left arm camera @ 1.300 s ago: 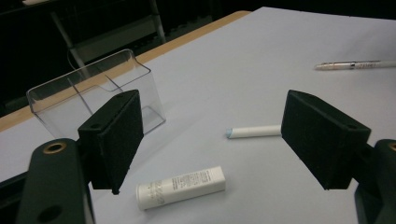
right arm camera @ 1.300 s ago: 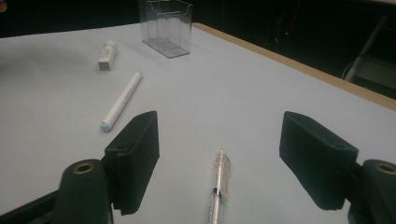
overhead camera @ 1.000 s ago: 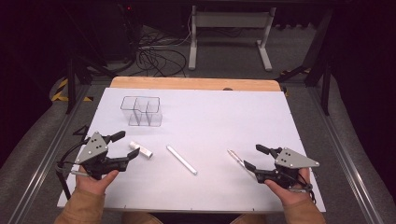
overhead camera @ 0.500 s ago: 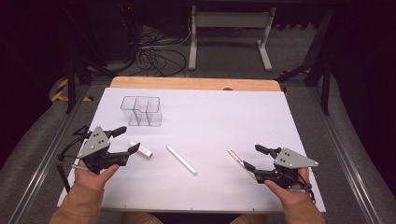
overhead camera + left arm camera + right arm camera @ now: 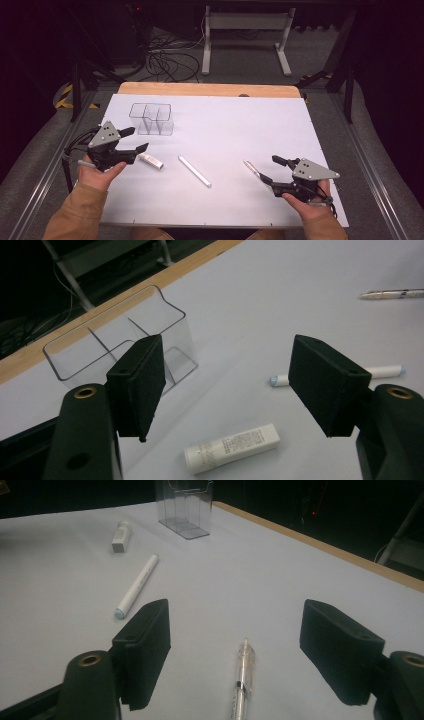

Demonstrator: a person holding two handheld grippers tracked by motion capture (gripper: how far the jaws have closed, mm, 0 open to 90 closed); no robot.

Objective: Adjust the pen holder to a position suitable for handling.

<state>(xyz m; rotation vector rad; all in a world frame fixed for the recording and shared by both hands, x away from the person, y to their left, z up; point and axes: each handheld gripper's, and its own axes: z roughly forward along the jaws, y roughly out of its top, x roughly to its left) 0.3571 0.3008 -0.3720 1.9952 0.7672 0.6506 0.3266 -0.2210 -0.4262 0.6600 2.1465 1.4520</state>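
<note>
A small white tube (image 5: 151,160) lies on the white table, just right of my left gripper (image 5: 137,139). That gripper is open; its jaws have just been closing a little, and nothing is between the pads. In the left gripper view the tube (image 5: 232,448) lies on the table below the gap of the left gripper (image 5: 227,375). A white marker (image 5: 194,171) lies mid-table. A clear pen (image 5: 251,168) lies just in front of my open right gripper (image 5: 270,168). In the right gripper view the pen (image 5: 243,680) points into the gap of the right gripper (image 5: 240,630).
A clear plastic organizer (image 5: 152,119) with several compartments stands at the back left, close behind the left gripper. A wooden strip (image 5: 210,90) edges the far side of the table (image 5: 240,125). Beyond it are cables and a metal stand on the dark floor.
My left gripper has moved up and away from the near edge, toward the tube and the organizer. The right gripper and the objects on the table have stayed put.
</note>
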